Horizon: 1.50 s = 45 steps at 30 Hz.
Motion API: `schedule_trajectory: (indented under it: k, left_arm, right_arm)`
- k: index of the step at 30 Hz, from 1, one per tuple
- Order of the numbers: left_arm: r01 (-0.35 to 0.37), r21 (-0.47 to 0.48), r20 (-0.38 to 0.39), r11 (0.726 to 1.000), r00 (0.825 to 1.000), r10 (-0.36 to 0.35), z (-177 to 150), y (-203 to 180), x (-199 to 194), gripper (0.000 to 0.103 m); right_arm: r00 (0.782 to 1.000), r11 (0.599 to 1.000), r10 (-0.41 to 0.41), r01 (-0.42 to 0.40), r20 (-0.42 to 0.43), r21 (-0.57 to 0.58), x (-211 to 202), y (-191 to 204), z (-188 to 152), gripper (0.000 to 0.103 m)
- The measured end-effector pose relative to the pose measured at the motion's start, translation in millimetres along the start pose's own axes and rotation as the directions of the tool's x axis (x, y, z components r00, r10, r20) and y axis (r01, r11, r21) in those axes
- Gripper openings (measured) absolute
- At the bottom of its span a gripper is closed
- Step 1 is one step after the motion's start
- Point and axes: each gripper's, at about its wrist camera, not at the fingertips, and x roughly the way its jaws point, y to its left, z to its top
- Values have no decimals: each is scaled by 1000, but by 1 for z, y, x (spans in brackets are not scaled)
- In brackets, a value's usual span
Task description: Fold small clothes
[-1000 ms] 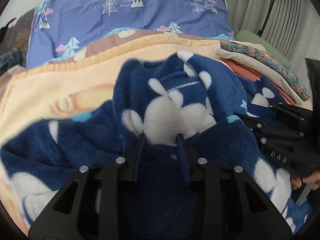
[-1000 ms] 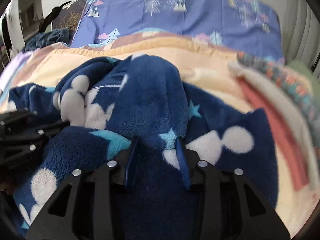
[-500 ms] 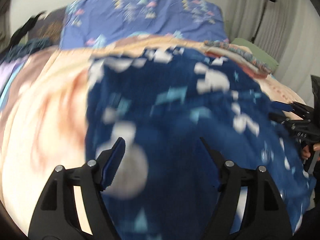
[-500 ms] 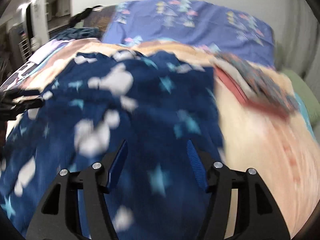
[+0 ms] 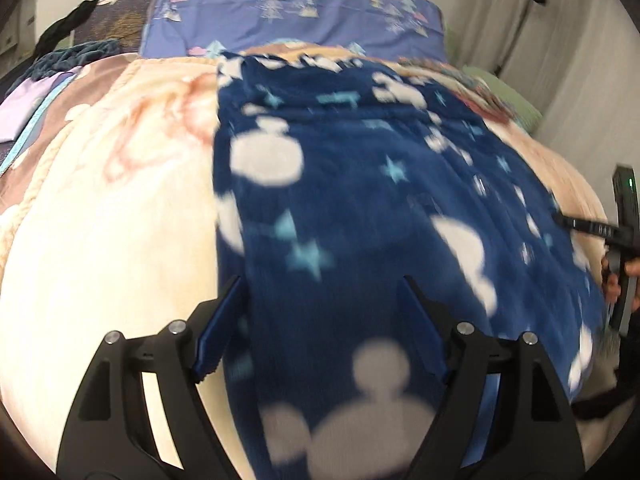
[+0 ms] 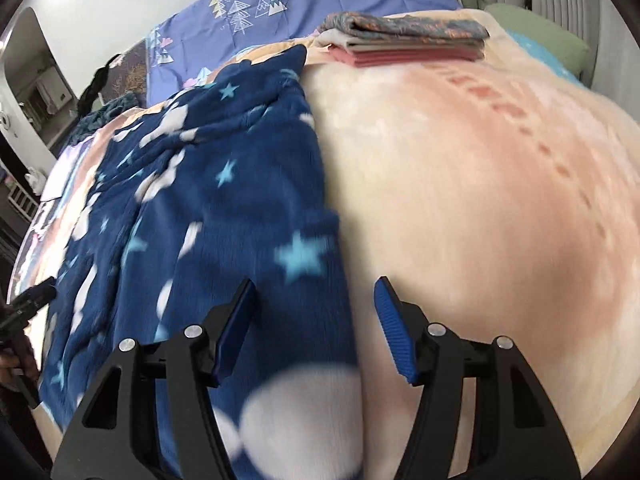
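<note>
Below the purple pillow (image 5: pixel 296 8), the navy fleece garment (image 5: pixel 360 208) runs lengthwise away from you; your left gripper (image 5: pixel 320 322) is opening, your right gripper (image 6: pixel 316 320) parted, neither holding anything.

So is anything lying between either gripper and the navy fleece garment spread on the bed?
Nothing visible. The navy fleece garment with white shapes and stars lies directly under the opening left gripper and the open right gripper; the folded clothes stack sits clear, farther up the bed.

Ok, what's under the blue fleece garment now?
The blue fleece garment lies spread on the peach blanket, which shows around it. Anything else beneath it is covered.
</note>
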Motion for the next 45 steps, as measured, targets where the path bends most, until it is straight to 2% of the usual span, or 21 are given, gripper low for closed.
schedule_trajectory:
  k: [5, 9, 12, 16, 19, 21, 23, 24, 25, 26, 27, 28, 29, 31, 33, 34, 38, 41, 42, 44, 45]
  left_arm:
    - [71, 29, -6, 997, 997, -71, -36, 1, -18, 79]
    - [138, -54, 16, 989, 990, -137, -57, 12, -36, 78]
    - [187, -157, 33, 970, 982, -184, -78, 21, -43, 78]
    - [215, -171, 66, 961, 976, -206, -93, 15, -49, 78]
    - [272, -199, 76, 941, 962, -262, -86, 11, -48, 77]
    - [333, -218, 89, 917, 943, -321, -80, 3, -40, 77]
    - [337, -217, 87, 916, 941, -326, -79, -5, -36, 60]
    - [337, -215, 89, 917, 941, -325, -79, -7, -37, 56]
    - [352, -219, 98, 910, 936, -338, -80, -7, -38, 45]
    - [381, -237, 115, 893, 924, -364, -82, -4, -39, 35]
    - [406, -263, 131, 875, 914, -385, -82, 0, -38, 33]
    - [421, -283, 142, 862, 907, -397, -81, 4, -35, 26]
    - [431, -299, 149, 851, 902, -404, -79, 4, -31, 18]
    - [421, -295, 157, 858, 907, -391, -74, -1, -31, 15]
    - [383, -212, 203, 899, 917, -343, -57, -13, -53, 15]
    - [374, -187, 224, 908, 916, -332, -51, -16, -62, 15]
    - [344, -68, 353, 937, 886, -300, -11, -30, -119, 14]
    - [332, 13, 436, 943, 847, -305, 6, -50, -161, 14]
    - [331, 30, 451, 943, 837, -309, 7, -54, -170, 14]
    - [332, 82, 497, 940, 804, -327, 1, -69, -197, 14]
    - [324, 105, 516, 940, 791, -331, -4, -76, -210, 14]
  right_arm:
    - [996, 996, 86, -86, -5, -13, -17, -4, -31, 62]
    - [987, 987, 159, -159, 0, 18, -31, -9, -49, 62]
    - [973, 971, 233, -233, 12, 55, -38, -13, -61, 62]
    - [965, 962, 263, -264, 23, 77, -38, -14, -69, 64]
    - [947, 941, 321, -322, 25, 104, -31, -8, -60, 64]
    - [937, 929, 349, -349, 21, 127, -23, -4, -54, 64]
    - [938, 929, 346, -346, 25, 128, -27, -2, -55, 64]
    - [932, 925, 362, -363, 30, 113, -33, -3, -57, 64]
    - [925, 919, 379, -380, 31, 105, -36, -4, -59, 64]
    - [916, 911, 399, -400, 31, 102, -39, -6, -61, 63]
    - [905, 899, 425, -425, 32, 108, -40, -8, -62, 63]
    - [897, 889, 441, -442, 33, 117, -39, -8, -62, 58]
    - [892, 884, 451, -451, 30, 126, -36, -7, -61, 38]
    - [879, 863, 474, -476, 51, 171, -35, -5, -56, 16]
    - [865, 855, 478, -498, 154, 145, -60, -4, -44, 14]
    - [854, 852, 480, -508, 200, 125, -73, -3, -37, 13]
    - [788, 834, 514, -552, 337, 20, -130, 7, -2, 11]
    - [751, 820, 541, -571, 379, -39, -158, 18, 4, 11]
    - [729, 811, 554, -582, 402, -63, -172, 21, 0, 11]
    - [688, 801, 566, -590, 454, -105, -196, 20, -10, 11]
    - [659, 801, 566, -583, 495, -139, -217, 17, -18, 11]
